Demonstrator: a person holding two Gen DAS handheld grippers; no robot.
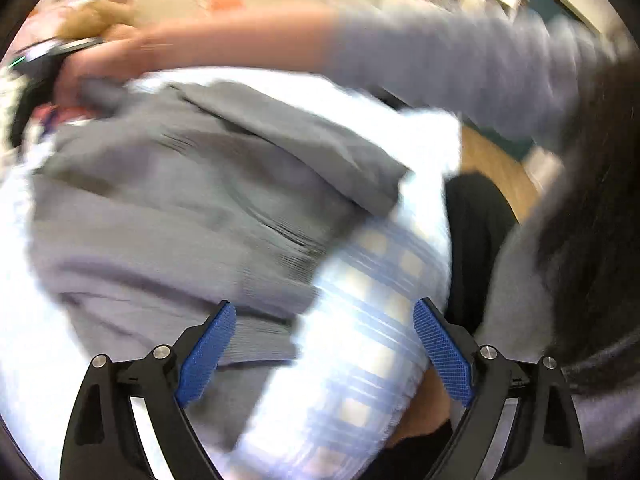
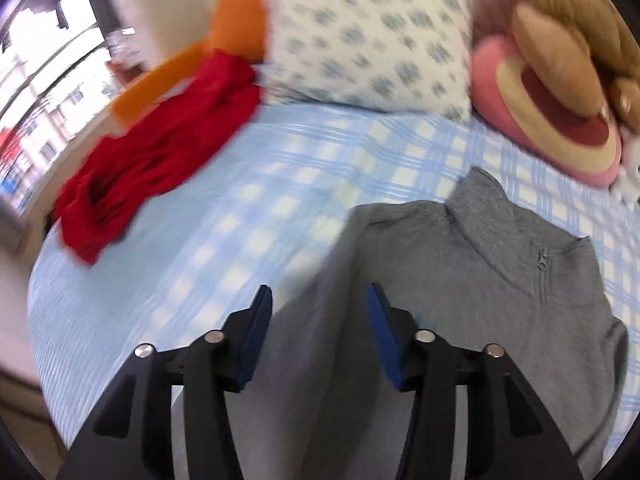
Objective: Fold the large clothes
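A grey zip-neck sweater (image 2: 480,280) lies flat on the blue-checked bed sheet (image 2: 320,152), collar toward the pillows. My right gripper (image 2: 319,290) hangs over its left part; the blue pads stand apart and nothing is pressed between them. In the blurred left wrist view the same grey sweater (image 1: 180,200) looks folded over near the edge of the bed sheet (image 1: 372,320). My left gripper (image 1: 324,314) is wide open above that edge and holds nothing. A person's forearm in a grey sleeve (image 1: 440,64) crosses the top of that view.
A crumpled red garment (image 2: 160,140) lies at the bed's left. A patterned pillow (image 2: 368,32), an orange cushion (image 2: 236,12), a pink cushion (image 2: 552,120) and a brown plush toy (image 2: 568,20) line the head end. Wooden floor (image 1: 492,168) shows beside the bed.
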